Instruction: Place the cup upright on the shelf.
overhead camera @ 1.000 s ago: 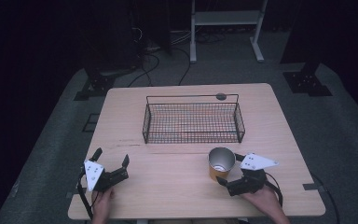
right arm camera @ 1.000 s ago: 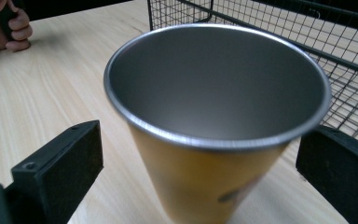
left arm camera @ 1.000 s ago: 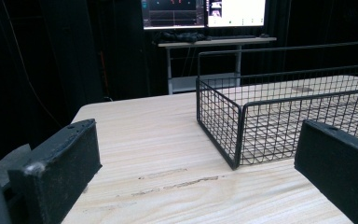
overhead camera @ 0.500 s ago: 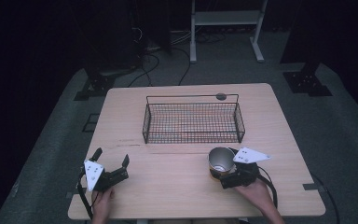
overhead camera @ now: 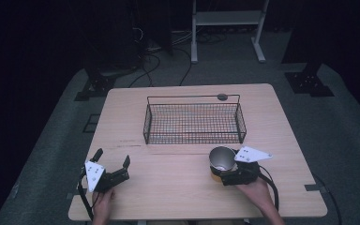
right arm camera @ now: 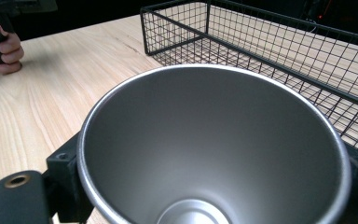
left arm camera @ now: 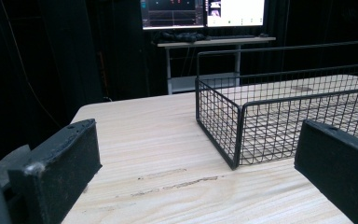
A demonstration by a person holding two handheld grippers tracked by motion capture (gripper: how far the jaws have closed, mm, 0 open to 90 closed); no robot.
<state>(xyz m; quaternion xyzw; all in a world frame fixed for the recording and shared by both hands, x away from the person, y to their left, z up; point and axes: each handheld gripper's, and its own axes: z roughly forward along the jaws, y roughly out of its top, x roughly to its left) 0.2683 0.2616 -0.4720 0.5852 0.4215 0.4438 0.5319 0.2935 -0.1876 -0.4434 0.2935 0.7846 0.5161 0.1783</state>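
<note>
While the person's hands rest at the near edge of the counter [overhead camera: 178, 187], things stand so:
Right claw [overhead camera: 225, 171]: clamped around a metal cup [overhead camera: 221, 160], one jaw on each side of its wall.
Metal cup: upright, mouth open upward, near the counter's front right, just in front of the wire basket [overhead camera: 193, 123].
Left claw [overhead camera: 112, 165]: jaws wide apart, holding nothing, at the front left, well apart from the cup.

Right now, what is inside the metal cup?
The metal cup looks empty: bare steel walls and part of its floor show in the right gripper view. The frame edge cuts off the rest of the floor. The right hand-held gripper has its jaws around it.
</note>
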